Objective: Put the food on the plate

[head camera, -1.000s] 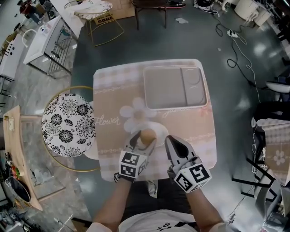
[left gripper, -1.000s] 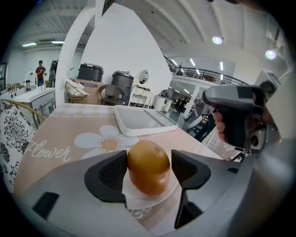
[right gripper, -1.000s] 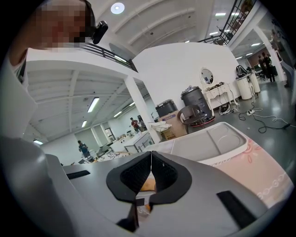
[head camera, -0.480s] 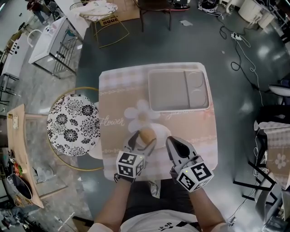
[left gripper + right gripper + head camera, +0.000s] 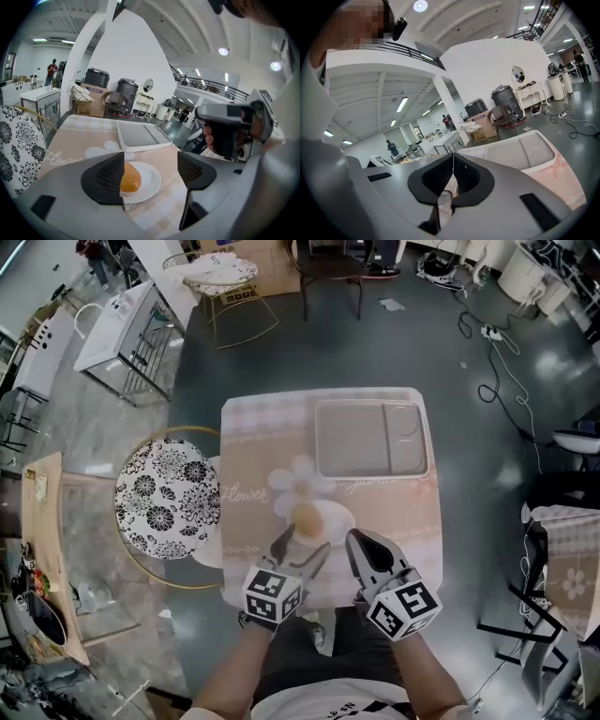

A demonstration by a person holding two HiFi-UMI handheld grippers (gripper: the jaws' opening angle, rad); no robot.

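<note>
A golden bun (image 5: 306, 517) lies on a small white plate (image 5: 336, 521) on the pink tablecloth. My left gripper (image 5: 305, 546) hovers just behind and above the bun, open; its jaws have just been opening and nothing is between them. In the left gripper view the bun (image 5: 131, 178) shows on the plate (image 5: 151, 177) past the left pad, untouched, with the left gripper (image 5: 151, 171) wide apart. My right gripper (image 5: 359, 542) hangs to the right of the plate. The right gripper (image 5: 453, 176) is shut, pads meeting on nothing.
A white compartment tray (image 5: 361, 437) sits at the table's far right, also seen as the tray (image 5: 138, 136) and the tray (image 5: 520, 150). A stool with a black-and-white floral cushion (image 5: 167, 498) stands left of the table. Cables lie on the floor at the far right.
The left jaws have spread and let go of the bun, which stays on the plate. Both grippers have lifted and drawn back toward me.
</note>
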